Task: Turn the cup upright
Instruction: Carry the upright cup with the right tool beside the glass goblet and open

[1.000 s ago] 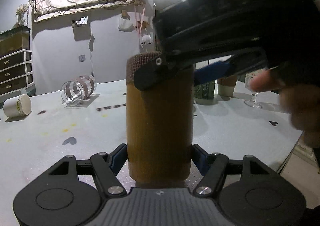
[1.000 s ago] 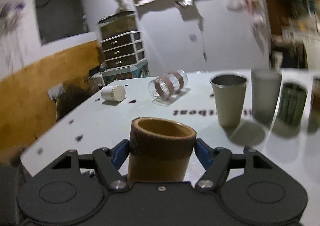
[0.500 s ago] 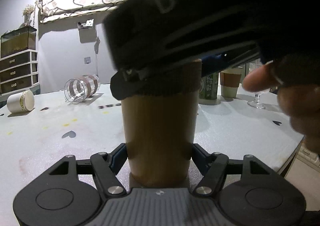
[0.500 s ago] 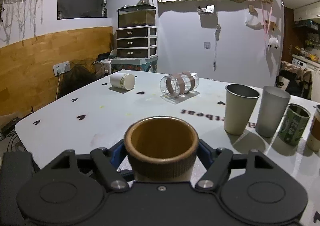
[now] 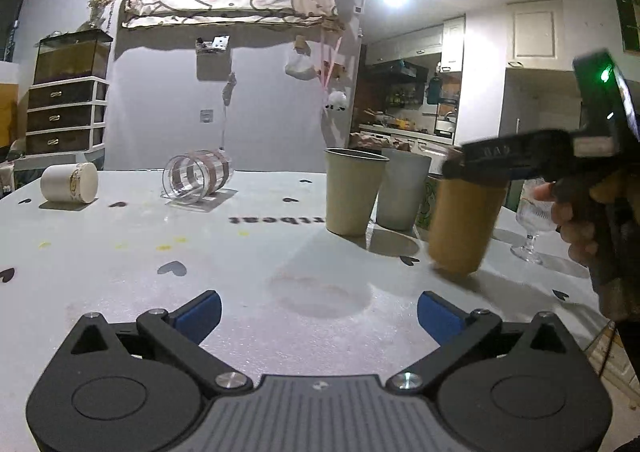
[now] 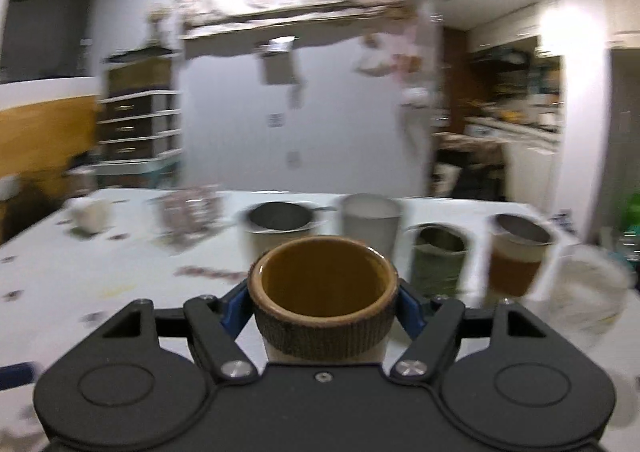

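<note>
The brown cup (image 6: 323, 296) with a ribbed dark band at its rim is upright, mouth up. My right gripper (image 6: 323, 308) is shut on it near the rim. In the left wrist view the same brown cup (image 5: 464, 223) sits at the right of the white table (image 5: 120, 260), its base on or just above the surface, with the right gripper (image 5: 508, 159) clamped at its top. My left gripper (image 5: 318, 312) is open and empty, low over the table's near side, apart from the cup.
A row of upright cups stands behind: a beige cup (image 5: 352, 191), a grey cup (image 5: 402, 189), a green cup (image 6: 438, 266) and a brown-sleeved cup (image 6: 518, 262). A stemmed glass (image 5: 534, 219) is far right. A clear glass (image 5: 198, 179) and a white cup (image 5: 70, 183) lie on their sides far left.
My left gripper let go of the brown cup and opened. My right gripper carried the cup to the right, toward the row of cups; the right wrist view is blurred with motion.
</note>
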The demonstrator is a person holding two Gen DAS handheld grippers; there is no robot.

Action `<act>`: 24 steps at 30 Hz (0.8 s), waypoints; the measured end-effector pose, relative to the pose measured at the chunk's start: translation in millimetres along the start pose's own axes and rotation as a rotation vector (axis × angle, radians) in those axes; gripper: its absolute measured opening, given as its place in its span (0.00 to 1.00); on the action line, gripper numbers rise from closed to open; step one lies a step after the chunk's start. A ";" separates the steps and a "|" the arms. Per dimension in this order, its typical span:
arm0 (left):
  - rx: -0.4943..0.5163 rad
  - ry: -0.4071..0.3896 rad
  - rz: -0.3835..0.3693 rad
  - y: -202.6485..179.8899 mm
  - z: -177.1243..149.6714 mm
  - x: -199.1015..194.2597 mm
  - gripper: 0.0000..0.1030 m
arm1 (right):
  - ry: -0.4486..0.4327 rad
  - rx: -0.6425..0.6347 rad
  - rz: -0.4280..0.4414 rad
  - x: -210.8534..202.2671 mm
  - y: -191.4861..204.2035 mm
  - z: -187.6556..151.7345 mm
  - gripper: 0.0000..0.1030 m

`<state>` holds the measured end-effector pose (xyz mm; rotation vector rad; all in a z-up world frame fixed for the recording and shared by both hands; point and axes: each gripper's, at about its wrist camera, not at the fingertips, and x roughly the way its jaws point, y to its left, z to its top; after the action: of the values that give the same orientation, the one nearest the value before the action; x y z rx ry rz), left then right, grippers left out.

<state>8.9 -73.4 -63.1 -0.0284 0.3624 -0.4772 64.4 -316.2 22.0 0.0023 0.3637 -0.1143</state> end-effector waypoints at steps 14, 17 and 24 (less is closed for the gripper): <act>0.002 0.003 0.012 4.6 2.4 0.8 1.00 | 0.012 0.125 -0.250 46.5 -80.4 -3.1 0.71; 0.002 0.001 0.015 5.5 5.6 2.3 1.00 | 0.009 0.122 -0.247 48.0 -80.4 -3.7 0.72; 0.015 -0.030 0.047 5.0 20.7 4.5 1.00 | -0.028 0.165 -0.245 20.8 -76.9 -2.9 0.81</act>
<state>22.0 -72.2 -45.8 -0.0122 0.3290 -0.4330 74.1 -394.8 13.3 0.1197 0.3249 -0.3863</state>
